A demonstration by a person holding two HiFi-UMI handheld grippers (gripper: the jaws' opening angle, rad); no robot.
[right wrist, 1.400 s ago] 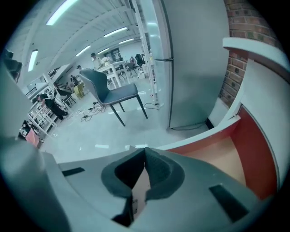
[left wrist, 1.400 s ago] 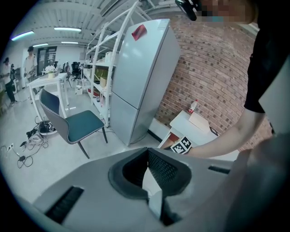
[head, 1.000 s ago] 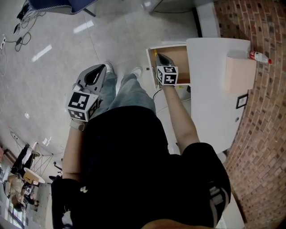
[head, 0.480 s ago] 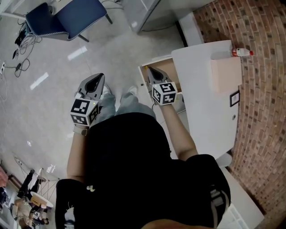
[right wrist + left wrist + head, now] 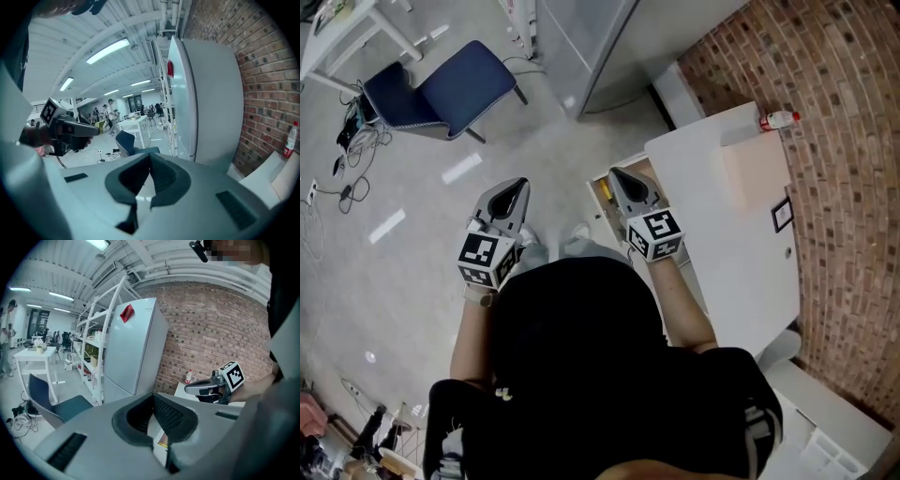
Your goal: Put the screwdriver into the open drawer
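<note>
The wooden drawer (image 5: 617, 190) stands open at the left side of the white cabinet (image 5: 722, 216). A small yellow piece (image 5: 601, 191) shows at its left inner edge; I cannot tell whether it is the screwdriver. My right gripper (image 5: 619, 174) hovers above the drawer, jaws shut and empty, with the pads meeting at the tip (image 5: 150, 155). My left gripper (image 5: 515, 186) is held over the floor to the left of the drawer, also shut with nothing in it (image 5: 152, 395). Each gripper appears in the other's view: the right gripper (image 5: 206, 387) and the left gripper (image 5: 70, 129).
A red-capped bottle (image 5: 776, 119) stands on the cabinet's far corner by the brick wall (image 5: 844, 187). A tall white fridge (image 5: 600, 37) rises behind the drawer. A blue chair (image 5: 441, 89) and cables (image 5: 352, 131) are on the floor to the left.
Both grippers have risen; the right one lifted up out of the drawer. The head view has tilted up, bringing in the chair and the fridge.
</note>
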